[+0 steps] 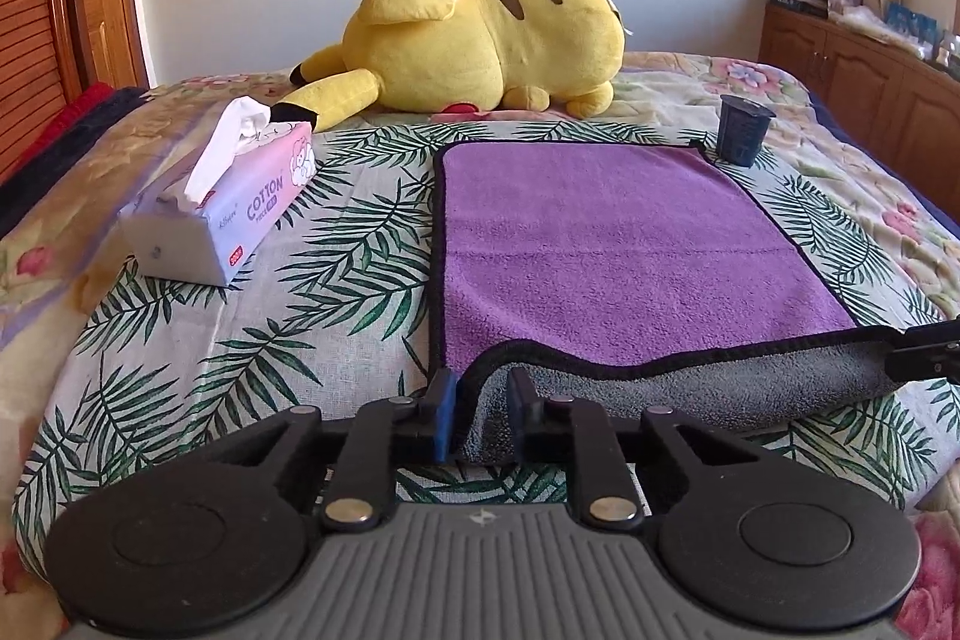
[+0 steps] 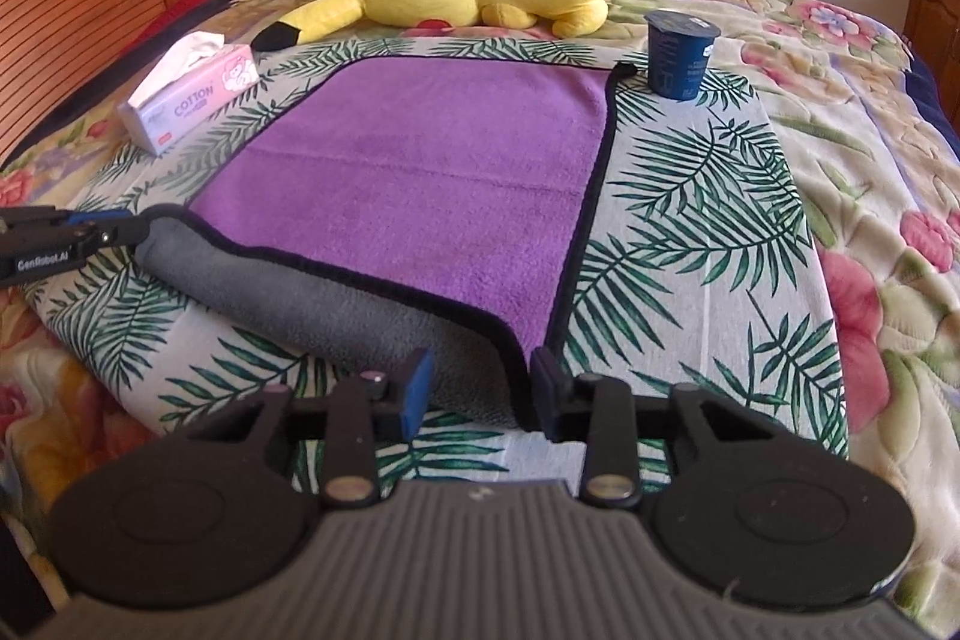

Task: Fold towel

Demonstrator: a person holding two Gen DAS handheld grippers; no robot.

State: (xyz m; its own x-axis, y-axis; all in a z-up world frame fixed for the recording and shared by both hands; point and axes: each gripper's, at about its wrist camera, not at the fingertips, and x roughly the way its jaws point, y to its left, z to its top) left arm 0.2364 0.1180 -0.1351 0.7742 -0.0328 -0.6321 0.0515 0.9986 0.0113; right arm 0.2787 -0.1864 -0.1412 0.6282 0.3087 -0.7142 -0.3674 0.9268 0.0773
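A purple towel [image 1: 600,250] with a black hem and grey underside lies flat on the leaf-print cloth; it also shows in the right wrist view [image 2: 420,184]. Its near edge is lifted and curled over, grey side up. My left gripper [image 1: 480,409] is shut on the towel's near left corner. My right gripper [image 2: 480,391] is shut on the near right corner. Each gripper shows in the other's view, the right gripper [image 1: 924,352] at the right edge and the left gripper [image 2: 72,232] at the left edge.
A pink tissue pack [image 1: 228,208] lies left of the towel. A dark blue cup [image 1: 744,130] stands at the towel's far right corner. A yellow plush toy [image 1: 480,40] lies behind. A wooden cabinet [image 1: 870,76] stands to the right of the bed.
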